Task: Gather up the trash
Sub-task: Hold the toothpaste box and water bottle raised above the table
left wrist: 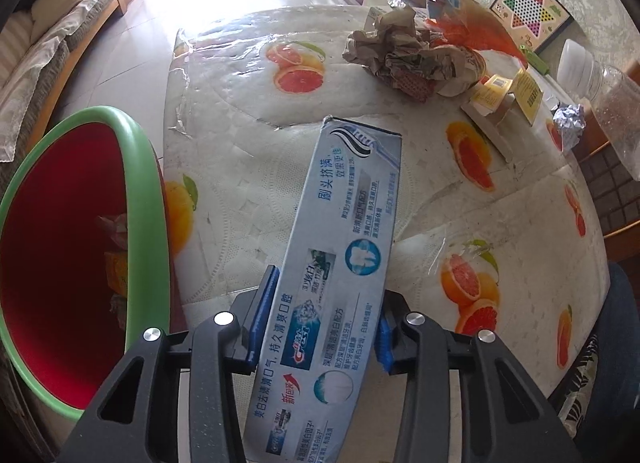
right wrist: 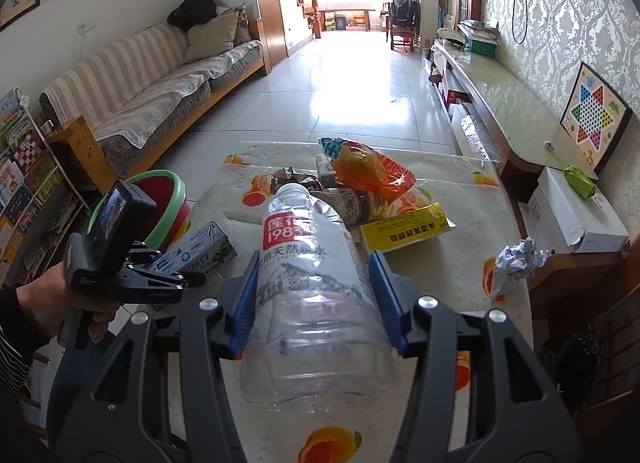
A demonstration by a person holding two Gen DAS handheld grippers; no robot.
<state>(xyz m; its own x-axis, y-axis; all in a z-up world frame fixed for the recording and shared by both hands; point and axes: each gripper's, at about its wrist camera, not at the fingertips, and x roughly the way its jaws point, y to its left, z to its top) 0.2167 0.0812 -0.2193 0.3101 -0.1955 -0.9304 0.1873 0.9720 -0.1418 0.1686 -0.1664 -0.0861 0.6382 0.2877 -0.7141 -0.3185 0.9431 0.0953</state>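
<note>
My left gripper (left wrist: 320,323) is shut on a blue-grey toothpaste box (left wrist: 340,247), held above the table near its left edge. A red bin with a green rim (left wrist: 140,199) stands just left of it, with some wrappers inside. My right gripper (right wrist: 316,299) is shut on an empty clear water bottle (right wrist: 308,283) with a red label, held above the table. The left gripper with its box (right wrist: 200,251) also shows in the right wrist view, beside the bin (right wrist: 168,203). More trash lies at the table's far side: crumpled brown paper (left wrist: 396,47), an orange bag (right wrist: 372,171), a yellow box (right wrist: 404,227).
The table has a fruit-print cloth (left wrist: 240,135). A crumpled foil ball (right wrist: 516,259) lies at the right edge. A sofa (right wrist: 160,91) stands left, a low cabinet (right wrist: 500,103) with a checkers board (right wrist: 596,119) right. A white box (right wrist: 572,207) sits beside the table.
</note>
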